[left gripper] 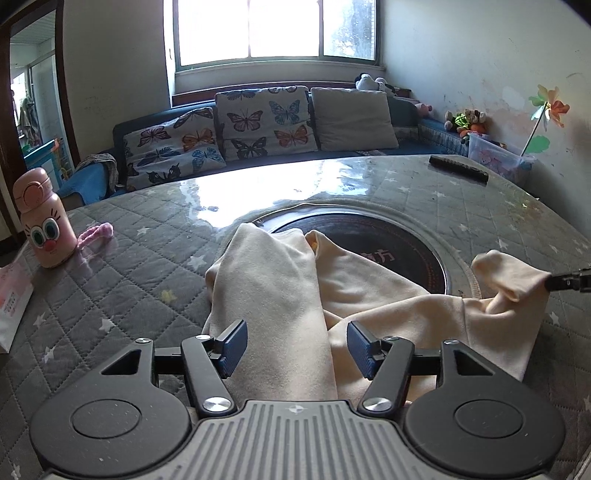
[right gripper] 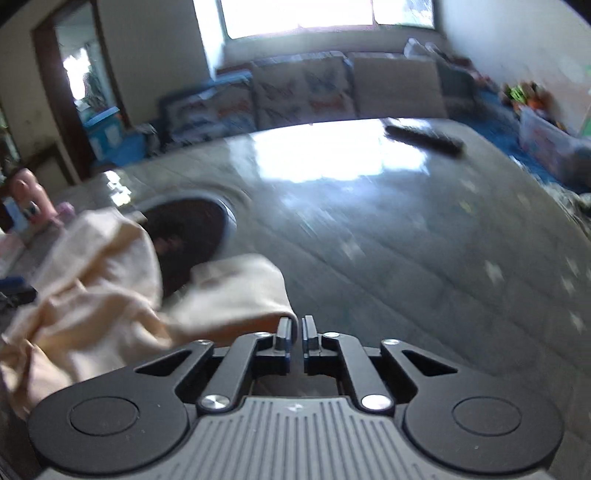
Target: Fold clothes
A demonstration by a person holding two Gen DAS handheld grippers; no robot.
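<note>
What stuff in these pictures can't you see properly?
- Right wrist view: motion blur smears the dark remote and sofa cushions.
- Left wrist view: the cream garment hides part of the writing on the black round plate.
- Left wrist view: the right hand-held gripper is cut off by the edge.
- Left wrist view: window glare hides outside.

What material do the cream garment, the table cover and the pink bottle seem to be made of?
Cream garment: soft matte knit, probably cotton or fleece; it drapes in rounded folds.
Table cover: grey quilted fabric with stitched diamonds and stars, apparently under a clear glossy sheet, since it mirrors the window.
Pink bottle: smooth hard shell, plastic or coated metal; I cannot tell which.
</note>
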